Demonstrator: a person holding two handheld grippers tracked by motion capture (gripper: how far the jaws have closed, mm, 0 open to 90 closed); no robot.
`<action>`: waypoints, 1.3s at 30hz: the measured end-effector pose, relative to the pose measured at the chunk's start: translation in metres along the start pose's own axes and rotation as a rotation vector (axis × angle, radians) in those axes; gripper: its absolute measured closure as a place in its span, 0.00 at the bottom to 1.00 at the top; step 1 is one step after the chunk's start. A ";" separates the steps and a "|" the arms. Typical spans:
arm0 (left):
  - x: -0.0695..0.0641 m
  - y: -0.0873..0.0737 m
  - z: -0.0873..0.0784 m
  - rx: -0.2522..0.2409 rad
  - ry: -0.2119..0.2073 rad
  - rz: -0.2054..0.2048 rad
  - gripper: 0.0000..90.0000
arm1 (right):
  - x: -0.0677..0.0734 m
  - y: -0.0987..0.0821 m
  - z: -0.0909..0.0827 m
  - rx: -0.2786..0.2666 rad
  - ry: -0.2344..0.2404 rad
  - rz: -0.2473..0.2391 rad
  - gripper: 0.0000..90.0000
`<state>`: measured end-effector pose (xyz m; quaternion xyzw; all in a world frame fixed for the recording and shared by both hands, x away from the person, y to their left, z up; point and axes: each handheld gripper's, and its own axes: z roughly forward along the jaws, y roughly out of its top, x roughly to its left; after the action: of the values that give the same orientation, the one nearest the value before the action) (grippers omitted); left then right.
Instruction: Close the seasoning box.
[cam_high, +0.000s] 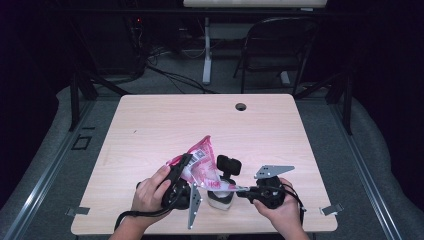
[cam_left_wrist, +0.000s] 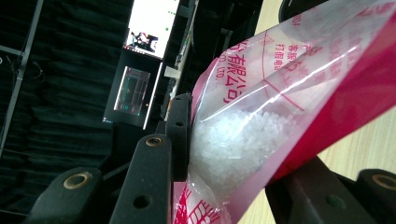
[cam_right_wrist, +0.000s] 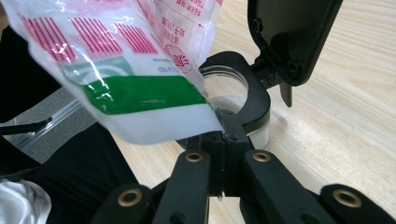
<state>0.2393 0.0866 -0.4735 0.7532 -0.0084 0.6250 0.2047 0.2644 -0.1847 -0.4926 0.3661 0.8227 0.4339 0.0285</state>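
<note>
A: Black fingers (cam_right_wrist: 224, 135) of the right gripper (cam_high: 240, 190), pressed together on the bottom corner of the bag (cam_high: 200, 162), fill the near field of the right gripper view. What does the step require?

B: Judged from the pose, pouring. The bag, red and clear with white granules (cam_left_wrist: 233, 140) inside, is held tilted above the jar (cam_high: 220, 198), which stands near the front edge of the desk (cam_high: 150, 120), about midway along it. The left gripper (cam_high: 181, 172) clamps the bag higher up, its fingers (cam_left_wrist: 180, 135) part-closed on the film with the granules bulging between them.

A: How is it done well?

B: Keep the bag's low corner directly over the jar's mouth, and raise the left side slowly so the granules slide rather than slump. The right grip should hold the corner steady as a spout; whether that corner is cut open cannot be told.

A: What does each view add?

B: The right gripper view shows the open jar rim (cam_right_wrist: 229, 74) and its hinged black lid (cam_right_wrist: 289, 37) standing up, just behind the bag's corner. The left gripper view shows how much granule load sits at the clamp. The high view alone gives the layout: both hands close together and the rest of the desk bare.
</note>
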 end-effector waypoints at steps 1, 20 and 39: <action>0.000 0.000 0.000 0.000 0.000 0.000 0.78 | 0.000 0.000 0.000 -0.001 0.000 0.001 1.00; 0.000 0.001 -0.001 -0.003 0.002 -0.002 0.78 | 0.000 0.000 0.000 0.002 -0.003 -0.002 1.00; 0.000 0.001 -0.001 -0.006 0.003 -0.008 0.78 | 0.000 0.000 0.001 0.004 0.001 -0.003 1.00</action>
<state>0.2377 0.0860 -0.4728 0.7518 -0.0070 0.6253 0.2093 0.2644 -0.1840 -0.4934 0.3650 0.8240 0.4324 0.0280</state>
